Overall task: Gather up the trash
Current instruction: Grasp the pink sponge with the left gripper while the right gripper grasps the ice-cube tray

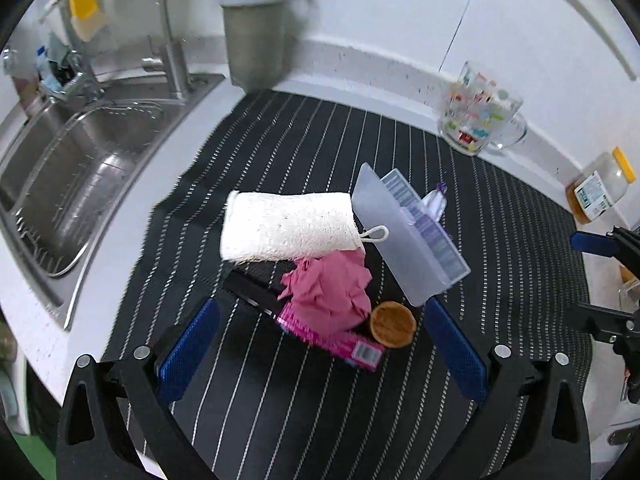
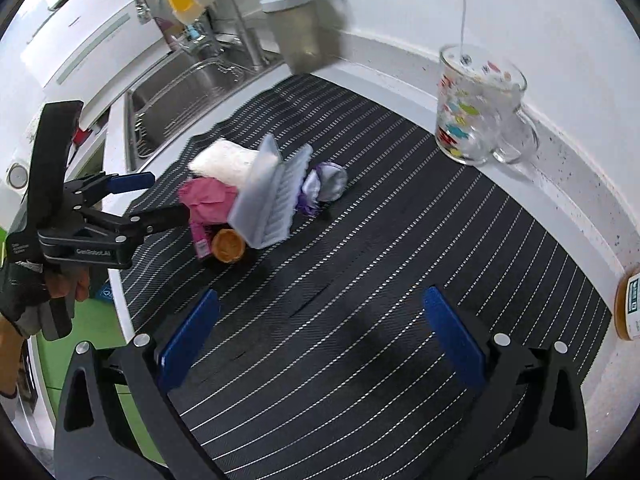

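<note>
Left tongs (image 1: 322, 350) agape over pink wad (image 1: 328, 296); purple wrapper (image 2: 325, 184) clearer right view

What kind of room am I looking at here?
Most likely a home kitchen counter. A stainless sink with a faucet sits at the left, a printed glass mug stands by the wall, and a striped mat covers the white countertop.
</note>
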### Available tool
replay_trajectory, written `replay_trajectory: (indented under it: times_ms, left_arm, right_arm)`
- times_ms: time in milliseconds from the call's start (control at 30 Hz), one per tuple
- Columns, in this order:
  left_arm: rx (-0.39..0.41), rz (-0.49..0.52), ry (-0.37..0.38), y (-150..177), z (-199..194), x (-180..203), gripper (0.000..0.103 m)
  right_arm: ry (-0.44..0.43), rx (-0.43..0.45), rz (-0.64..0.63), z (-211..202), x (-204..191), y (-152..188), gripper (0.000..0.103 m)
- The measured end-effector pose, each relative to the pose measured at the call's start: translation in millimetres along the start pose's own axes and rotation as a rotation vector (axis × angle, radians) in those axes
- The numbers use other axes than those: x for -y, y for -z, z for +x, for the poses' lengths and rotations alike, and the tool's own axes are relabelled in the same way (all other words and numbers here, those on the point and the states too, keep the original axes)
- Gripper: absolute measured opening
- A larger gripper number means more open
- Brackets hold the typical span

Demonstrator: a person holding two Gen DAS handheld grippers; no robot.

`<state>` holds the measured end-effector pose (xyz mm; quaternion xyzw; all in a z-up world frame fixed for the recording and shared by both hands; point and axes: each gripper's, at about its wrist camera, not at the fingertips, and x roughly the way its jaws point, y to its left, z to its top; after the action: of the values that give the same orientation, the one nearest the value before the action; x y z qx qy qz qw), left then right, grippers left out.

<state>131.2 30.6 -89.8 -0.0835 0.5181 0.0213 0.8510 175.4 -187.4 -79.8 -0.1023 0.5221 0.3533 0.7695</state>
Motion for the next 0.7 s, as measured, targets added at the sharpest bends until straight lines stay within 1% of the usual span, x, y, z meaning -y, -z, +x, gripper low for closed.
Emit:
replay_trajectory:
  times_ms: [67, 133, 200, 233, 267, 333, 367, 400, 500, 700]
  left_arm:
    - [-0.013, 0.004, 0.001, -2.0, 9.0, -0.4, 0.097]
    - [-0.025, 0.003, 0.005, -3.5, 15.8, -1.9, 0.092]
    - [-0.038, -0.001, 0.006, -2.9, 21.3, -3.2, 0.078]
    - [-0.043, 0.000, 0.006, -3.1, 23.5, -3.6, 0.074]
    - [-0.046, -0.002, 0.010, -3.2, 25.0, -4.1, 0.066]
    - [-0.051, -0.006, 0.022, -2.6, 26.6, -4.8, 0.056]
    - [-0.049, -0.007, 0.027, -2.2, 26.5, -5.1, 0.045]
    - [-0.047, -0.007, 0.032, -2.1, 25.8, -4.9, 0.041]
    - [-0.037, -0.003, 0.045, -2.5, 22.7, -2.7, 0.037]
    - [0.006, -0.008, 0.063, -0.4, 1.1, -3.0, 0.035]
  right_arm:
    - [-0.001, -0.008, 0.013, 5.7, 5.1, -1.6, 0.100]
    - [-0.003, -0.012, 0.016, 9.4, 7.4, -3.4, 0.100]
    - [-0.005, -0.015, 0.019, 11.8, 8.3, -5.6, 0.100]
    - [-0.008, -0.016, 0.020, 13.4, 8.8, -6.9, 0.100]
    - [-0.010, -0.017, 0.020, 14.8, 8.9, -7.9, 0.100]
    - [-0.014, -0.017, 0.016, 16.8, 7.9, -10.2, 0.100]
    - [-0.015, -0.017, 0.015, 17.5, 6.9, -11.1, 0.100]
    - [-0.016, -0.017, 0.013, 18.1, 6.3, -11.9, 0.100]
    - [-0.021, -0.017, 0.004, 19.9, 1.8, -14.9, 0.100]
    - [-0.033, -0.019, -0.021, 26.9, -13.3, -22.0, 0.100]
